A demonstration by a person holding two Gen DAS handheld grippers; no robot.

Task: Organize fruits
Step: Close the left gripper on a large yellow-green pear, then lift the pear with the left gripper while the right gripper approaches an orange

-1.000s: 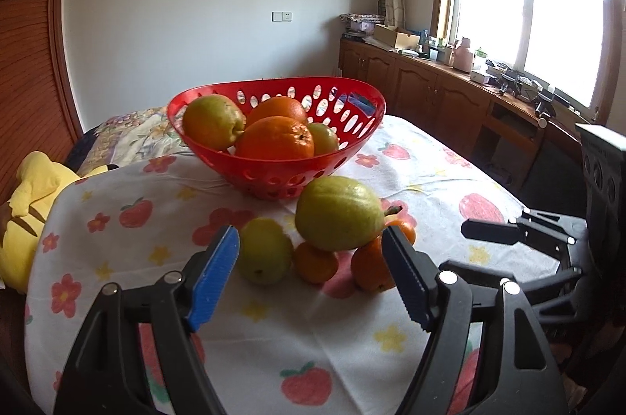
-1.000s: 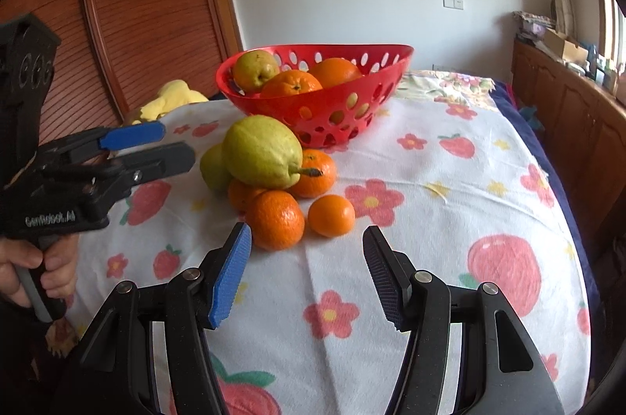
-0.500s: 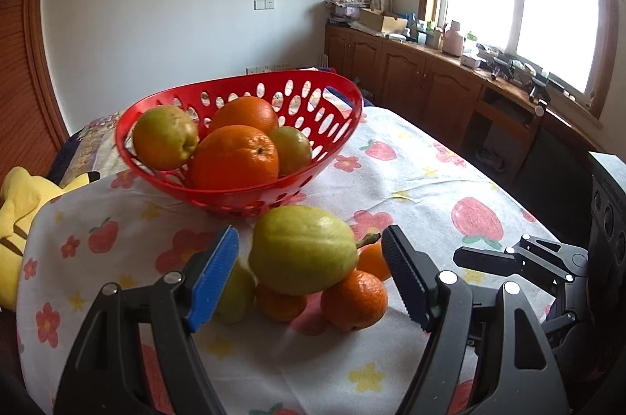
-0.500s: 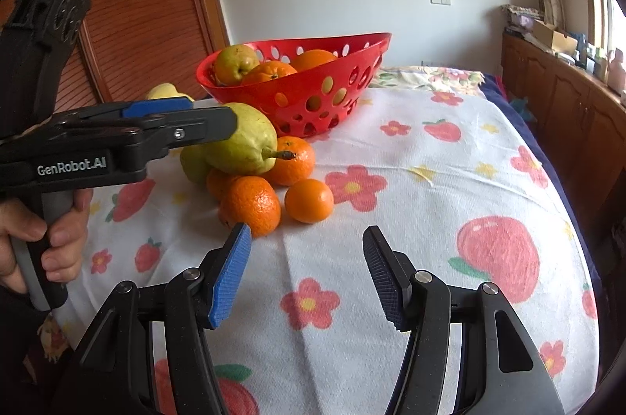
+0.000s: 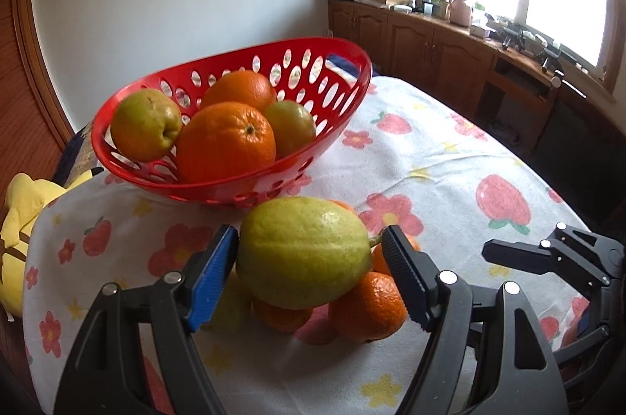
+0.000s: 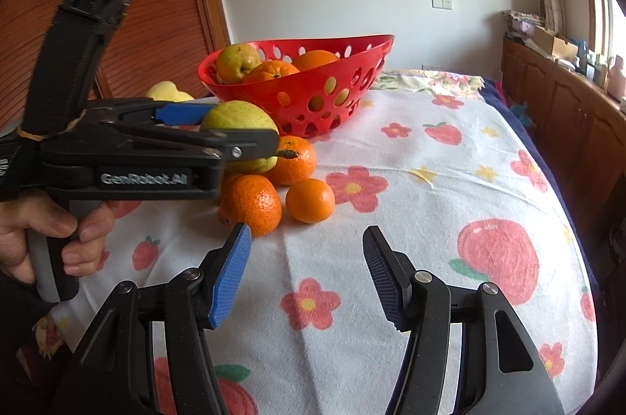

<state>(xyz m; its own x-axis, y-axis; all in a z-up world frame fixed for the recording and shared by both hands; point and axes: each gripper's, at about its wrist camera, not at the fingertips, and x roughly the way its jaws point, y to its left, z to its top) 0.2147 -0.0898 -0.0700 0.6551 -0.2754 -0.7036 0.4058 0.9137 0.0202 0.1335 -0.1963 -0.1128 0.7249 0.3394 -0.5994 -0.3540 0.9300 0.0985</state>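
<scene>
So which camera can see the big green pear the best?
The left wrist view: the big green pear fills the space between the left gripper fingers. In the right wrist view, that gripper hides half of it.

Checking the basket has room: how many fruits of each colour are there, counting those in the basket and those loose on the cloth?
Orange fruits: 6
Yellow-green fruits: 4
Total: 10
</scene>
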